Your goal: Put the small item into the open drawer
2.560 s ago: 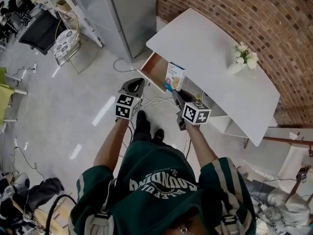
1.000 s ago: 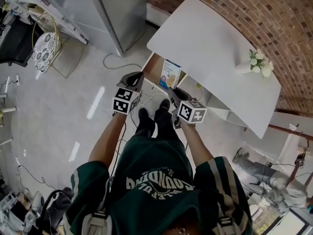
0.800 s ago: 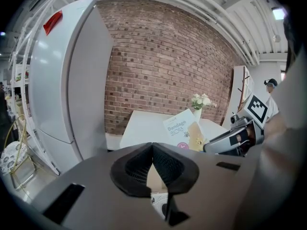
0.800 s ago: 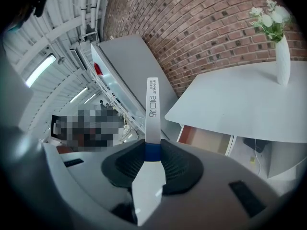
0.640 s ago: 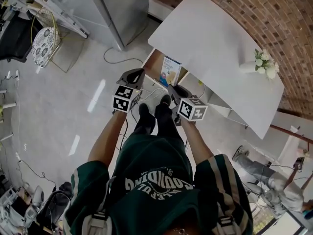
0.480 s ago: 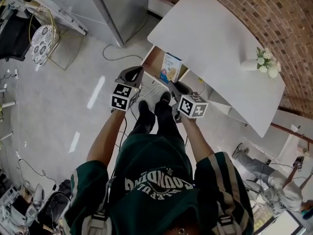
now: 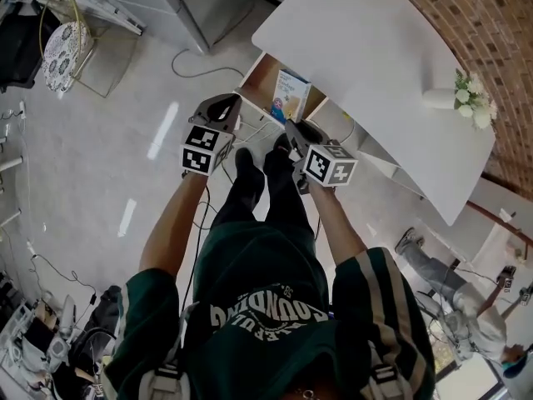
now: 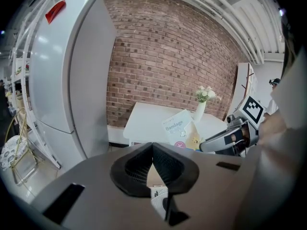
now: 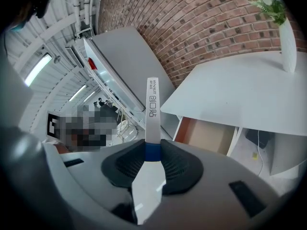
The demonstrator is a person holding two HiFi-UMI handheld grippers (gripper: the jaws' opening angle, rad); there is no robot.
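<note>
The small item is a flat bandage box (image 7: pixel 291 96), pale blue and white, standing upright in my right gripper (image 7: pixel 292 128), which is shut on its lower end. It hangs at the front of the open wooden drawer (image 7: pixel 260 77) under the white table (image 7: pixel 366 48). The right gripper view shows the box edge-on (image 9: pixel 152 110) between the pads, with the drawer (image 9: pixel 207 137) beyond. My left gripper (image 7: pixel 223 107) is beside the drawer's left corner, its jaws touching with nothing in them. From the left gripper view the box (image 8: pixel 178 128) and the right gripper (image 8: pixel 205 145) are to the right.
A white vase of flowers (image 7: pixel 465 94) stands on the table's far end. A tall grey cabinet (image 8: pixel 62 80) stands to the left, a brick wall (image 8: pixel 182 47) behind. The person's legs and shoes (image 7: pixel 254 169) are just under the grippers. Cables (image 7: pixel 204 69) lie on the floor.
Both grippers have sunk a little and come closer to the drawer front. The box stays clamped in the right gripper. The person's feet have stepped up below the grippers.
</note>
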